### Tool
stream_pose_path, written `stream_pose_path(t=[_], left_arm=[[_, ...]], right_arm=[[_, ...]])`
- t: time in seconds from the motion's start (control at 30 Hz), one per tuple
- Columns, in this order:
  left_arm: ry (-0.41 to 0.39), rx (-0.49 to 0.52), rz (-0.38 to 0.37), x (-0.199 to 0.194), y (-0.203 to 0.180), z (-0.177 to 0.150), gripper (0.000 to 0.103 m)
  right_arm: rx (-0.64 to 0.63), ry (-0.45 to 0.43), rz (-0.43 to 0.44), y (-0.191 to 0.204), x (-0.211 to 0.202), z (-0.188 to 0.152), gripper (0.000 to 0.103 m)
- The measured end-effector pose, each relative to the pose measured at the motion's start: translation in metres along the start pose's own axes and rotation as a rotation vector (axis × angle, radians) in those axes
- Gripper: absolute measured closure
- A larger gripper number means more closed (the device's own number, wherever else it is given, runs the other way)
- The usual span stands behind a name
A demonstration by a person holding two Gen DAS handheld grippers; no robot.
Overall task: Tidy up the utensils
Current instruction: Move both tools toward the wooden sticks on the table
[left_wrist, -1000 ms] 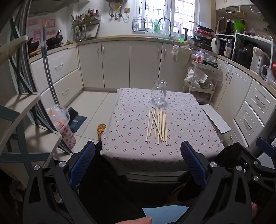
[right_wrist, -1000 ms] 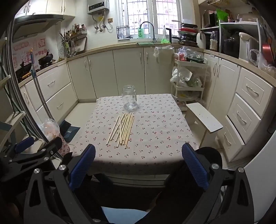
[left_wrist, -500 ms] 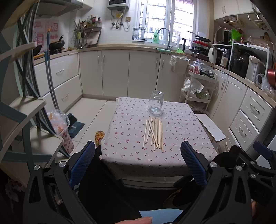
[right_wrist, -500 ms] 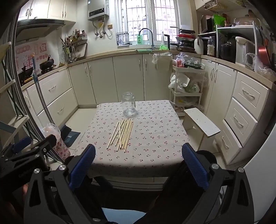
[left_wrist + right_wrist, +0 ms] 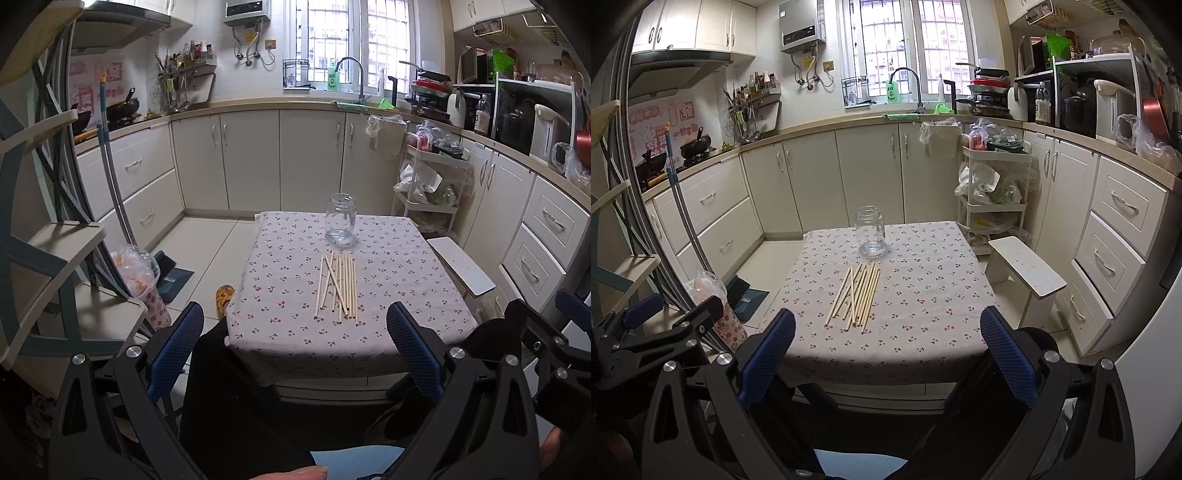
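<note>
Several pale wooden chopsticks (image 5: 338, 286) (image 5: 856, 294) lie side by side on a small table with a cherry-print cloth (image 5: 288, 325) (image 5: 923, 321). Just behind them stands an empty clear glass jar (image 5: 340, 224) (image 5: 870, 232), upright. My left gripper (image 5: 295, 343) hangs open well short of the table's near edge, nothing between its blue pads. My right gripper (image 5: 886, 347) is open too, also held back from the table and above a lap. Each view catches the other gripper at its side edge.
A white step stool (image 5: 460, 264) (image 5: 1027, 271) stands at the table's right. A wire cart with bags (image 5: 993, 188) sits behind it. On the floor at the left are a patterned bag (image 5: 142, 280), a dustpan and a mop handle. Shelving (image 5: 44, 258) stands at the far left; cabinets ring the room.
Both grippers have risen and tilted up, so the table sits lower and smaller in both views. Both stay open; the chopsticks and jar have not moved.
</note>
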State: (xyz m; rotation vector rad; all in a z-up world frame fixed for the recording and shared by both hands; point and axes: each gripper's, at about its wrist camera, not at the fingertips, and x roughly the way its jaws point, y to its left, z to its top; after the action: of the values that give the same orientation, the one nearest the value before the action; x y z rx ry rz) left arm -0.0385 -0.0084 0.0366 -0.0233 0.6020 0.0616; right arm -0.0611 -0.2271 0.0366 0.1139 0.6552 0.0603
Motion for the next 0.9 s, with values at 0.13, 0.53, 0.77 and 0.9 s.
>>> stream_pose_path(t=[0.13,0.53,0.77,0.9], left_arm=[[0.001,-0.003,0.003,0.0004,0.0013,-0.0011,0.008],[0.006,-0.003,0.003,0.0015,0.0018,-0.0006,0.008],[0.008,0.004,0.001,0.0014,-0.0001,-0.0018,0.008],[0.008,0.005,0.001,0.0016,-0.0007,-0.0025,0.008]], right_arm=[[-0.010,-0.008,0.007,0.0032,-0.0006,-0.0007,0.007],[-0.010,-0.016,0.023,0.0059,-0.0013,-0.0007,0.007],[-0.007,-0.017,0.030,0.0091,-0.0008,-0.0012,0.007],[-0.005,-0.019,0.035,0.0103,-0.0013,-0.0020,0.007]])
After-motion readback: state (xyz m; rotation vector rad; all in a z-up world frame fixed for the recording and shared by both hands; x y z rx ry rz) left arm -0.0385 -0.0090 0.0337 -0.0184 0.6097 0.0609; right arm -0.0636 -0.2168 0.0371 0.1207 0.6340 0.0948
